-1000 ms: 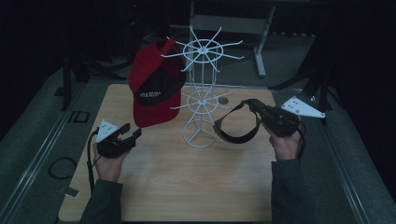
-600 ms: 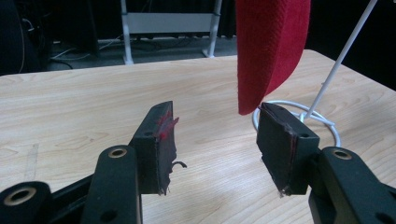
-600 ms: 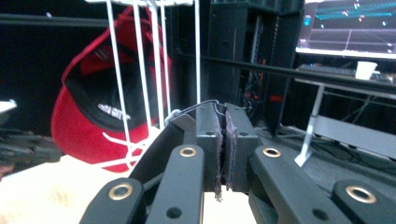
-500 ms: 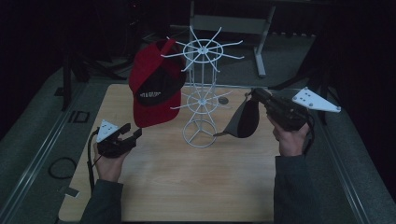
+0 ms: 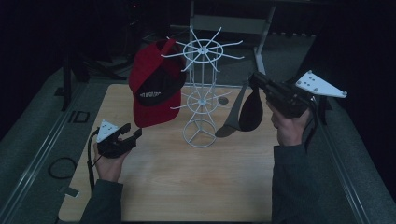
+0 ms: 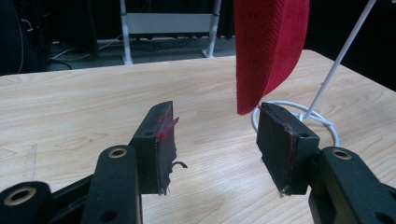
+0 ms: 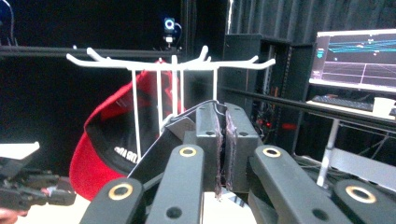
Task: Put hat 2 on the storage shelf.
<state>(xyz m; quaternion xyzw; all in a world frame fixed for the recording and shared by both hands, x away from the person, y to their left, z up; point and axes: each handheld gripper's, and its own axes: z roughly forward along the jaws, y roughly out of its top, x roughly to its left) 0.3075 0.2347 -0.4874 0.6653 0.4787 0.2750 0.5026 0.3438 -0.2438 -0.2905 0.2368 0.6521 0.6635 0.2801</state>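
A white wire hat rack (image 5: 201, 93) stands mid-table, and a red cap (image 5: 154, 91) hangs from its left side. My right gripper (image 5: 254, 80) is shut on the edge of a black cap (image 5: 247, 112), which dangles above the table just right of the rack. In the right gripper view the pads (image 7: 223, 126) are pressed together at the height of the rack's top arms (image 7: 173, 65), with the red cap (image 7: 112, 144) beyond. My left gripper (image 5: 130, 133) sits low at the table's left, open and empty. The red cap's brim (image 6: 268, 51) hangs just ahead of its jaws.
The rack's ring base (image 6: 322, 126) rests on the wooden table (image 5: 187, 177). A small dark round spot (image 5: 223, 100) marks the tabletop behind the rack. A cable loop (image 5: 60, 168) lies on the floor at left. A monitor (image 7: 355, 56) stands far off.
My right gripper has risen with the black cap, lifting it from table level to beside the rack's upper part. The left gripper has stayed where it was.
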